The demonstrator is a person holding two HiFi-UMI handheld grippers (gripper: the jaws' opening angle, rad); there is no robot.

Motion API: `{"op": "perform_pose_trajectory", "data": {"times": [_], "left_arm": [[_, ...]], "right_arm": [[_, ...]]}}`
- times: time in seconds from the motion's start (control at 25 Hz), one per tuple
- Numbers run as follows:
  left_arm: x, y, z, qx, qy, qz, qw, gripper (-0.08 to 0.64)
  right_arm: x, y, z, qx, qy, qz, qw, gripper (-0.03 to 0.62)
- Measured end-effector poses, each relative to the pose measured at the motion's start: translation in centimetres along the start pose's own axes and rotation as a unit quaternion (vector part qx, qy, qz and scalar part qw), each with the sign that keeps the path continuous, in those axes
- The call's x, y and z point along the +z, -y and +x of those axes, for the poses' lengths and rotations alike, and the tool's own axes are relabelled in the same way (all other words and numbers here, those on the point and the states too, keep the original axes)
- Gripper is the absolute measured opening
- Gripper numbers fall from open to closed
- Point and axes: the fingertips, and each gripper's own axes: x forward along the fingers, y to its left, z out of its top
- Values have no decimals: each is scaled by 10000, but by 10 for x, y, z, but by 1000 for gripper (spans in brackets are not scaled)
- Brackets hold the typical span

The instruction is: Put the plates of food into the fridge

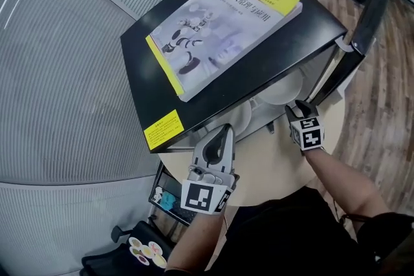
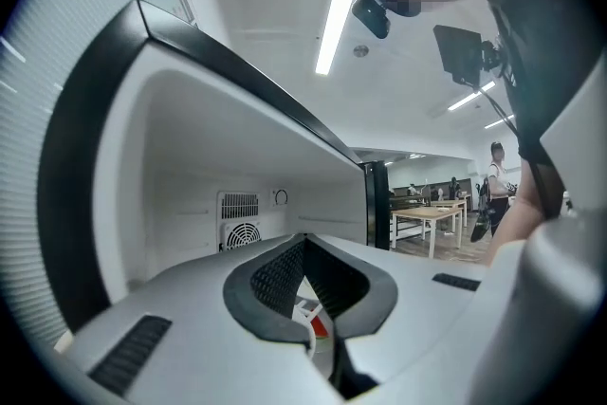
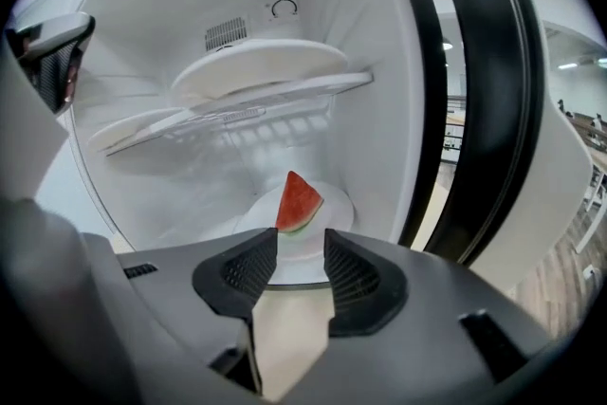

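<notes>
Ok so the left tongs (image 2: 303,242) are sitting clenched, tips pressed together with nothing pinched at the tips. They're pointing level into the open fridge (image 1: 304,32). Something white and red is peeking through the slit between them, can't tell what. A book (image 1: 223,26) is lying on top of the fridge, which is standing on a round tabletop (image 1: 272,168). Inside, two plates (image 3: 261,62) are resting side by side on the shelf (image 3: 285,95). Below them a plate (image 3: 332,204) carrying a watermelon wedge (image 3: 299,201) is sitting on the fridge floor. The right tongs (image 3: 301,247) are hanging released just in front of that plate, tilting down, with only bare tabletop showing between them. The door (image 1: 362,22) is standing open at the far right.
</notes>
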Motion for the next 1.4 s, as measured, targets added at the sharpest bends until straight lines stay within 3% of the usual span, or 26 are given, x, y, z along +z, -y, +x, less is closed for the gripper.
{"op": "perform_pose_trajectory", "data": {"times": [0.32, 0.48, 0.64, 0.92, 1.4], "left_arm": [[-2, -17, -52, 138, 11, -62, 9999, 2], [-12, -22, -76, 156, -72, -36, 9998, 2], [-19, -34, -107, 412, -129, -139, 9990, 2], [-8, -37, -143, 481, 0, -41, 9988, 2], [19, -45, -179, 535, 210, 131, 9983, 2]], "right_arm": [[4, -32, -57, 225, 448, -461, 9977, 158], [12, -42, -86, 132, 717, -515, 9960, 158], [27, -59, -107, 163, 998, -530, 9935, 156], [58, -101, -152, 456, 1540, -902, 9829, 149], [74, -105, -202, 199, 2044, -726, 9760, 91]]}}
